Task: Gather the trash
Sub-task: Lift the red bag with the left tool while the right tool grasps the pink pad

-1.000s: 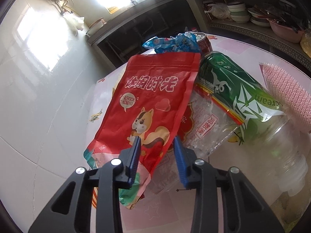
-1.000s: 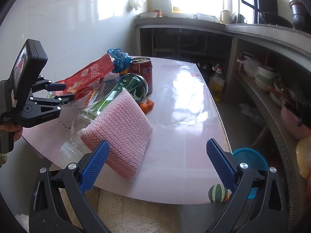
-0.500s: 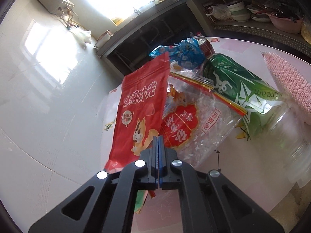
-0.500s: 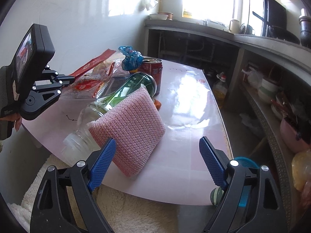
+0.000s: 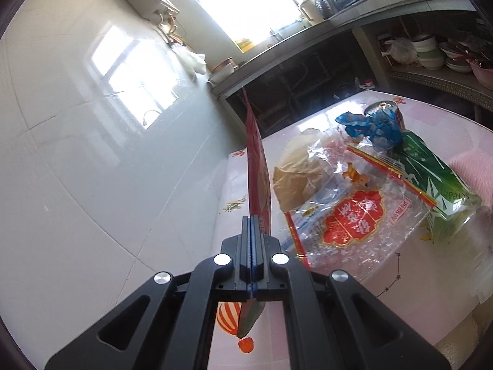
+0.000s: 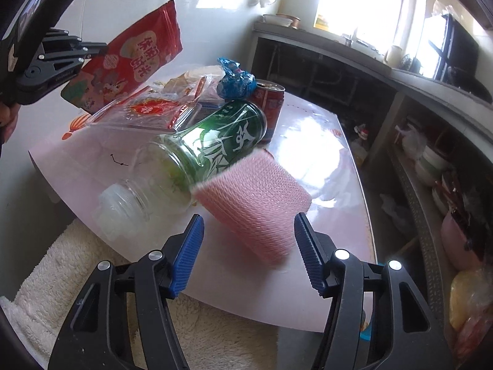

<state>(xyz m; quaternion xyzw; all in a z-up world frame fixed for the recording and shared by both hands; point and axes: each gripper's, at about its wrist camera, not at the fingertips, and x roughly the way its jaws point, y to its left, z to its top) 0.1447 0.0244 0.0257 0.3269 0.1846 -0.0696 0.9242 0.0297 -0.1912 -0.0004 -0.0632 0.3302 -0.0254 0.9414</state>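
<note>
Left wrist view: the left gripper [image 5: 252, 225] has its jaws closed flat on the lower edge of a red snack pouch [image 5: 257, 166], which stands edge-on, lifted clear of the pink bench [image 5: 354, 317]. To its right on the bench lie a clear printed bag [image 5: 348, 225], a brown paper scrap [image 5: 295, 182] tucked in it, a crumpled blue wrapper [image 5: 369, 128] against a red can [image 5: 397, 112], and a green-labelled bottle [image 5: 431, 182] on its side. Right wrist view: the right gripper [image 6: 248, 246] is closing, its blue pads standing either side of the near end of a pink mesh pad [image 6: 262, 197] without pressing on it; the pad leans on the green-labelled bottle [image 6: 197, 151], whose white cap points toward the bench's near edge. Behind stand the red can [image 6: 271, 101] and blue wrapper [image 6: 235, 78]. At upper left the left gripper [image 6: 104, 48] holds the red snack pouch [image 6: 129, 58] in the air above the clear printed bag [image 6: 148, 114].
</note>
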